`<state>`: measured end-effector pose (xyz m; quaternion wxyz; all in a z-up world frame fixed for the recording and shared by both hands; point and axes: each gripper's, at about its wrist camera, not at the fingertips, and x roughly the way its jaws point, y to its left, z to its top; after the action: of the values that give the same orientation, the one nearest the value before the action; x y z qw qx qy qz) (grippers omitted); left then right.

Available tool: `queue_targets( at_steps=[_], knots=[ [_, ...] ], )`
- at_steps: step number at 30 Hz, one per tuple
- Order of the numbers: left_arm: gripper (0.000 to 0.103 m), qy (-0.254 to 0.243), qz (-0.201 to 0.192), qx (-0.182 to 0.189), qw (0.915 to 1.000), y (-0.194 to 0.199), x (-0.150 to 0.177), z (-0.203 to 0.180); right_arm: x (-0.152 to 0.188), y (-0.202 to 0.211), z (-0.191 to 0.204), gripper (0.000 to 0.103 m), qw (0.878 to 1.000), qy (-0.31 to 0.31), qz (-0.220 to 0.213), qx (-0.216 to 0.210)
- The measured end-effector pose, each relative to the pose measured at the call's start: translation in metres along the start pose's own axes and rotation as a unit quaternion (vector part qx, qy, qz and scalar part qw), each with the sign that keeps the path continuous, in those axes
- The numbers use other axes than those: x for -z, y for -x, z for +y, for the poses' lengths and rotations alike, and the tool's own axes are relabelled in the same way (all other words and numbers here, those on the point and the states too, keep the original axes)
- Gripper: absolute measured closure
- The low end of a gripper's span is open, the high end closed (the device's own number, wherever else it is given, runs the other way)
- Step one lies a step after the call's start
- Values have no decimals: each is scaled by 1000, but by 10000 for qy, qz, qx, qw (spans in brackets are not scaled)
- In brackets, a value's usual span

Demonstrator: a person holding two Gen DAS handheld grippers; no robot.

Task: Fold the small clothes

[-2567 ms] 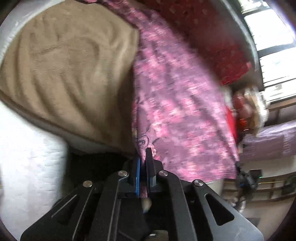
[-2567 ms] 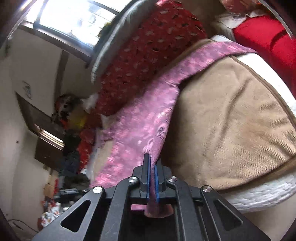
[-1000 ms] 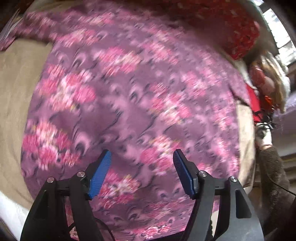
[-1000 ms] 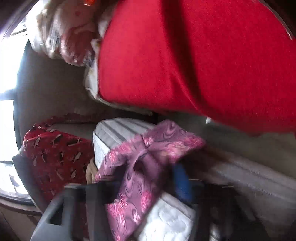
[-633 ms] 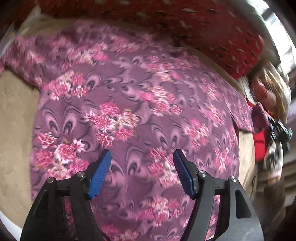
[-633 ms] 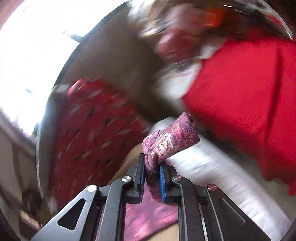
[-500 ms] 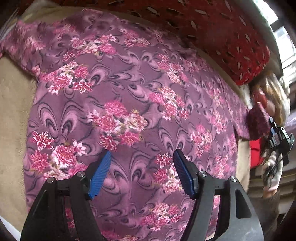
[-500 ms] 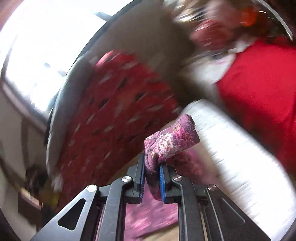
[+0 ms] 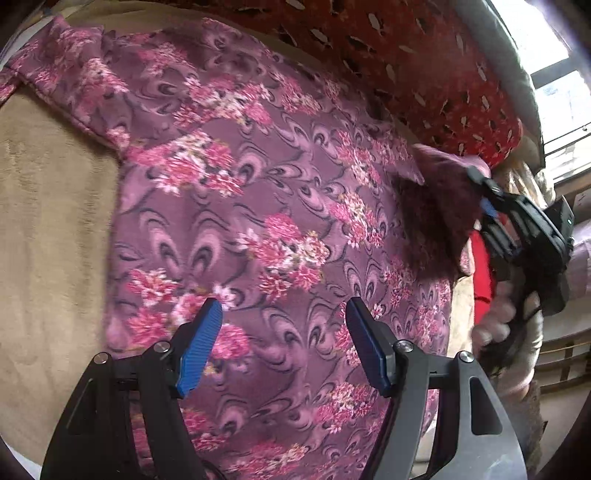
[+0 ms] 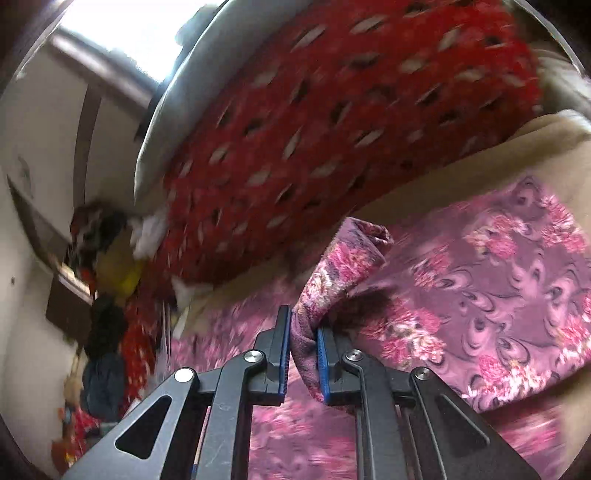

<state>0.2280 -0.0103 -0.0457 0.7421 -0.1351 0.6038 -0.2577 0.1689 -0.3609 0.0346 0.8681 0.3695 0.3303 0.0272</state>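
The left gripper [image 9: 284, 341] is hanging over the lower middle of the shirt [image 9: 258, 221] with its jaws spread wide and nothing between them. Its blue pads [image 9: 199, 345] are standing apart above the flowered cloth; whether they are touching it cannot be told.

The right gripper [image 10: 301, 358] is pinching a bunched fold of the same shirt [image 10: 498, 295] between its narrow jaws, the cloth filling the gap between the blue pads [image 10: 283, 350]. The pinched piece is rising from the jaws as a rolled, sleeve-like end and curling over above the rest of the garment. In the left wrist view this right gripper [image 9: 487, 206] is showing at the shirt's right edge, lifting a dark flap of cloth off the flat part, with the person's hand [image 9: 495, 321] wrapping its handle below.

The shirt, purple with pink flowers and swirls, is lying spread flat on a tan blanket [image 9: 48, 221], its other sleeve reaching to the upper left. The blanket is showing bare to the left of the shirt and again along its far edge in the right wrist view [image 10: 546, 151].

A red pillow [image 9: 424, 74] with pale flecks is lying just beyond the shirt's far edge, filling much of the right wrist view [image 10: 314, 129]. Past the pillow a grey padded edge [image 10: 173, 92] is running under a bright window [image 10: 122, 26]. A heap of mixed clothes [image 10: 107, 258] is sitting at the left, blurred.
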Motion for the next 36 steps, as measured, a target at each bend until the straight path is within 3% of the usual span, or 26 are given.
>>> queue_targets(
  at_steps=[6, 10, 13, 15, 19, 26, 27, 28, 29, 30, 34, 36],
  knots=[
    [35, 3, -3, 153, 9999, 8, 2, 8, 54, -66, 43, 76, 9949, 208, 982, 16],
    [35, -64, 77, 172, 9998, -1, -1, -3, 81, -68, 43, 70, 9908, 220, 1334, 72],
    [35, -36, 164, 176, 9997, -17, -11, -14, 86, -37, 26, 67, 9939, 53, 1103, -77],
    [35, 39, 251, 192, 9995, -31, -20, -24, 86, -15, 11, 62, 9963, -73, 862, 8],
    [34, 160, 186, 317, 9992, -45, -30, -48, 80, 20, -20, 62, 9979, -188, 597, 174],
    [33, 181, -28, -302, 9994, -65, -44, -68, 75, 55, -73, 61, 9962, -806, 305, 118],
    [37, 277, -110, -338, 9990, -65, -47, -69, 75, 59, -80, 61, 9956, -903, 250, 84],
    [47, 387, -255, -383, 9982, -62, -51, -70, 75, 65, -88, 61, 9948, -996, 194, 53],
    [88, 387, -315, -404, 9979, -60, -54, -71, 73, 70, -95, 61, 9939, -1094, 120, 31],
    [99, 344, -281, -388, 9983, -59, -59, -71, 72, 76, -102, 61, 9930, -1177, 36, 23],
    [99, 465, -931, -173, 9944, -16, -68, -60, 57, 106, -128, 60, 9880, -1449, -532, 88],
    [99, 367, -1288, -458, 9899, 1, -75, -56, 48, 119, -143, 55, 9839, -1561, -827, 269]
  ],
)
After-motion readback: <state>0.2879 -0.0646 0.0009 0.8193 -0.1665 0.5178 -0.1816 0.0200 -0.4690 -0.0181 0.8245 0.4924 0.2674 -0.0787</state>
